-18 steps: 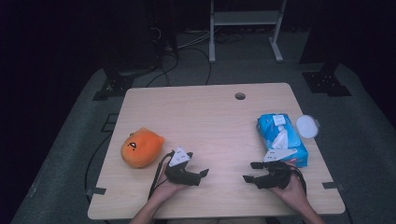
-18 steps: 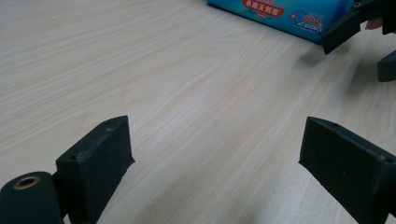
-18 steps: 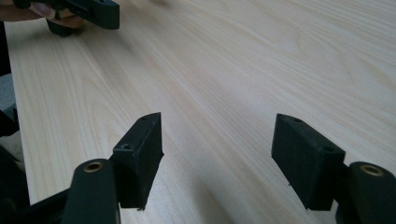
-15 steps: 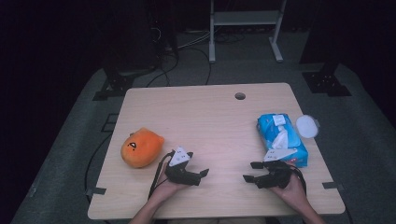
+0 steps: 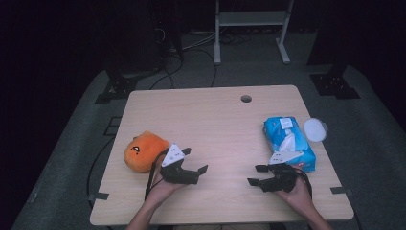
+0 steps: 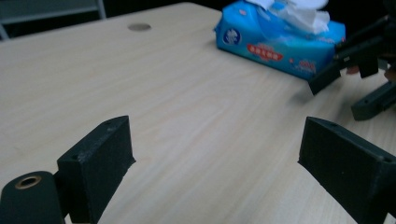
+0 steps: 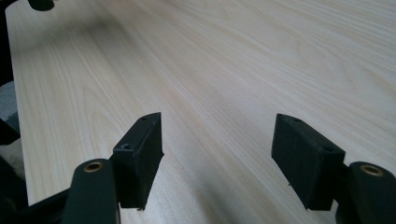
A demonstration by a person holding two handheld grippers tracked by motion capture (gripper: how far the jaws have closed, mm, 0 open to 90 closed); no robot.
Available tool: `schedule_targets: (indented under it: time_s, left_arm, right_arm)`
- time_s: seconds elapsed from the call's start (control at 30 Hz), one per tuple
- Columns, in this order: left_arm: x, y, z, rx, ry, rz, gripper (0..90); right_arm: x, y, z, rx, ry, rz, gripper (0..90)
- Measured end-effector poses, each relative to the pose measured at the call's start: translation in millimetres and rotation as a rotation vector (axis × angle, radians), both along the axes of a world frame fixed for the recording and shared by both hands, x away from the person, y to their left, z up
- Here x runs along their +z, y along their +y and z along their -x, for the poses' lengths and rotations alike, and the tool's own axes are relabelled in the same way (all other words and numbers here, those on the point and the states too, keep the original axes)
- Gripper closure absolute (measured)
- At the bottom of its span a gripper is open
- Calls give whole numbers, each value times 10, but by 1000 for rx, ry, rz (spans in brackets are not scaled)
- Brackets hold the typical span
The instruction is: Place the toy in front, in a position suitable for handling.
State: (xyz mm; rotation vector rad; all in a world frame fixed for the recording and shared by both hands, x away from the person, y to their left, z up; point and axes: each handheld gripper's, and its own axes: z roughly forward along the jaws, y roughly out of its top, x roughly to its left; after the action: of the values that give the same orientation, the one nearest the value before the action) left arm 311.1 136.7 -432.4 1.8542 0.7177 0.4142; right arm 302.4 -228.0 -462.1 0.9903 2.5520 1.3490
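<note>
Two grippers rest low near the table's (image 5: 215, 115) front edge, each jaw pair spread wide with nothing between. The left gripper (image 5: 195, 166) sits just beside one orange plush toy (image 5: 141, 151), likely poised to take it; the right gripper (image 5: 257, 174) lies just in front of one blue wipes pack (image 5: 289, 143), a tissue poking up from its top. One white round lid (image 5: 314, 129) lies beside the pack, near the table's right edge.

matt pale wood-grain table (image 5: 215, 120), glossy plastic wipes pack (image 5: 292, 143), soft orange plush toy (image 5: 141, 151), matt black tool jaws.
</note>
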Motion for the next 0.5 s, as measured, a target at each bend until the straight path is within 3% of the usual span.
schedule_targets:
  time_s: [0.1,0.13,0.23,0.27,0.5]
  left_arm:
    - [76,62,-6,10,-23,10,95]
    - [147,129,-16,35,-49,4,95]
    - [210,210,-33,56,-62,16,95]
    - [272,302,-45,82,-83,10,95]
    - [412,615,-74,154,-116,24,95]
  right_arm:
    - [4,-9,8,-4,0,-1,325]
    - [11,-17,11,-7,-3,-4,325]
    - [14,-24,10,-8,-4,-5,325]
    - [10,-24,11,-9,-3,-4,325]
    - [9,-14,22,-5,-4,7,325]
